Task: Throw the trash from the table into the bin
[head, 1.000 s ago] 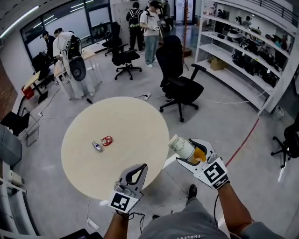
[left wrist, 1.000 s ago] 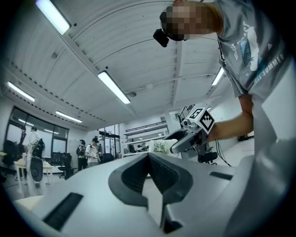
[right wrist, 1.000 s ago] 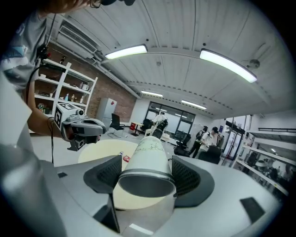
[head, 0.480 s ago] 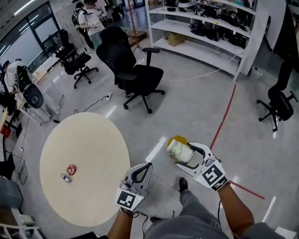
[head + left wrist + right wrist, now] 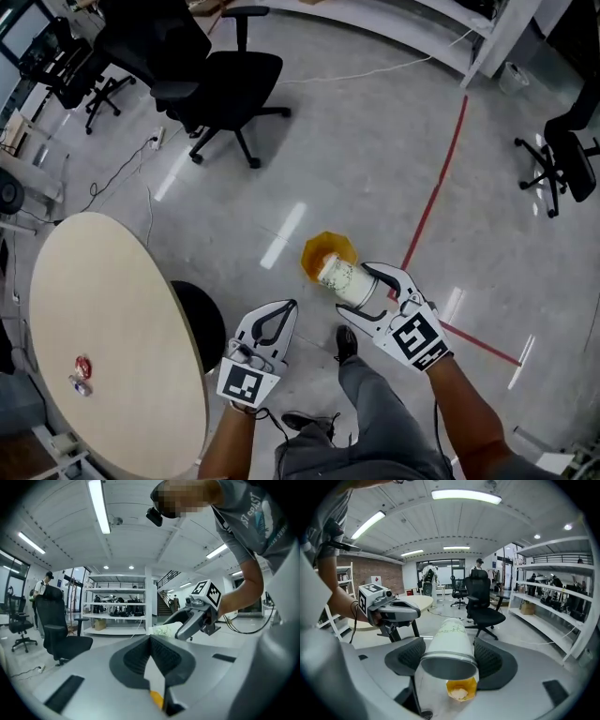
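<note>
A red wrapper [image 5: 83, 364] and a small bottle [image 5: 75, 382] lie on the surface [image 5: 122, 309], well left of the bin [image 5: 325, 247]. The left gripper [image 5: 279, 317], closed and empty, hangs near the bin's left. The right gripper [image 5: 364, 291] clamps a paper cup [image 5: 343, 278] seemingly over the bin's near edge; centre it above the opening, low, before letting go

Left gripper [image 5: 286, 307] jaws together, right gripper [image 5: 355, 290] clamped on a cup [image 5: 335, 276], both forearms forward
</note>
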Demonstrator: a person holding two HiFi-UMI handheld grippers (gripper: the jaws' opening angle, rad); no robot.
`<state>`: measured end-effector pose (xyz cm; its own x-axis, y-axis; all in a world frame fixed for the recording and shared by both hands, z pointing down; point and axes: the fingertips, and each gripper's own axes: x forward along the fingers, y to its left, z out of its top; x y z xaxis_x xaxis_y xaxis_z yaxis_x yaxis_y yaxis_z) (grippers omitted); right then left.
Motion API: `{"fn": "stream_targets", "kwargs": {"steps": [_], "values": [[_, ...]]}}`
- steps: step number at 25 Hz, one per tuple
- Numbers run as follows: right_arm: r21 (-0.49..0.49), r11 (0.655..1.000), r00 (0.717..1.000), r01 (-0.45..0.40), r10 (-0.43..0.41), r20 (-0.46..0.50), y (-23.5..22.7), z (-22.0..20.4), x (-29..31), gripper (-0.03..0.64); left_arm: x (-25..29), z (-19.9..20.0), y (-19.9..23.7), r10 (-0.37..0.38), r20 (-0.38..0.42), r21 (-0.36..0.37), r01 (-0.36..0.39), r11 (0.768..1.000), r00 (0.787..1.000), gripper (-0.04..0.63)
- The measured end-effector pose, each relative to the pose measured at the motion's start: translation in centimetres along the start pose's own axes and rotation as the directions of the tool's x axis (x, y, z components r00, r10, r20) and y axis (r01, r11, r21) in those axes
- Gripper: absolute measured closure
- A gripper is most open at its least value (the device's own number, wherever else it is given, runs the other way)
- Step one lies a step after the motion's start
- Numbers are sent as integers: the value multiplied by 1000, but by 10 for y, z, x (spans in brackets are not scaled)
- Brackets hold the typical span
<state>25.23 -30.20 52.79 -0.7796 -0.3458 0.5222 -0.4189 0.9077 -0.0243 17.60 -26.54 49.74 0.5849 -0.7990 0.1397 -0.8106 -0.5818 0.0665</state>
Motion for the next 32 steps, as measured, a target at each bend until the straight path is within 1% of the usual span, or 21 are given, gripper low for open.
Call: {"fn": "stream_targets", "kwargs": {"steps": [2, 4, 6, 9, 11, 15, 17, 19, 21, 23, 28, 32], "values": [[26, 1000, 1000, -8, 9, -23, -14, -38, 30, 272, 20, -47, 10, -11, -26, -28, 11, 1000, 1000, 561], [52, 999, 999, -13, 15, -42, -30, -73, 57, 272, 42, -91, 19, -24, -54, -36, 22, 999, 998, 561], [75, 997, 998, -19, 23, -58, -45, -105, 82, 273, 64, -127, 27, -28, -63, -52, 25, 998, 998, 561], [95, 995, 995, -34, 42, -88, -61, -153, 114, 272, 91, -170, 33, -38, -67, -78, 32, 996, 997, 561], [106, 993, 992, -41, 54, -116, -68, -180, 135, 272, 102, -196, 36, -51, -87, -89, 43, 995, 995, 561], [129, 991, 985, -48, 68, -159, -75, -219, 167, 272, 114, -230, 44, -58, -116, -115, 44, 992, 992, 561], [145, 988, 984, -53, 76, -163, -78, -231, 176, 272, 117, -237, 46, -52, -119, -128, 37, 991, 992, 561], [168, 983, 982, -75, 102, -158, -76, -236, 180, 272, 117, -238, 46, -49, -129, -135, 31, 990, 990, 562], [178, 979, 978, -97, 127, -168, -73, -236, 181, 272, 116, -236, 47, -46, -139, -133, 28, 991, 989, 563], [176, 979, 975, -103, 135, -179, -73, -232, 179, 272, 115, -228, 47, -43, -140, -132, 25, 991, 989, 561], [179, 980, 981, -82, 111, -160, -81, -202, 157, 272, 112, -190, 42, -33, -119, -127, 18, 992, 992, 561], [189, 980, 984, -56, 87, -157, -80, -181, 123, 272, 96, -154, 30, -22, -117, -133, 6, 991, 993, 561]]}}
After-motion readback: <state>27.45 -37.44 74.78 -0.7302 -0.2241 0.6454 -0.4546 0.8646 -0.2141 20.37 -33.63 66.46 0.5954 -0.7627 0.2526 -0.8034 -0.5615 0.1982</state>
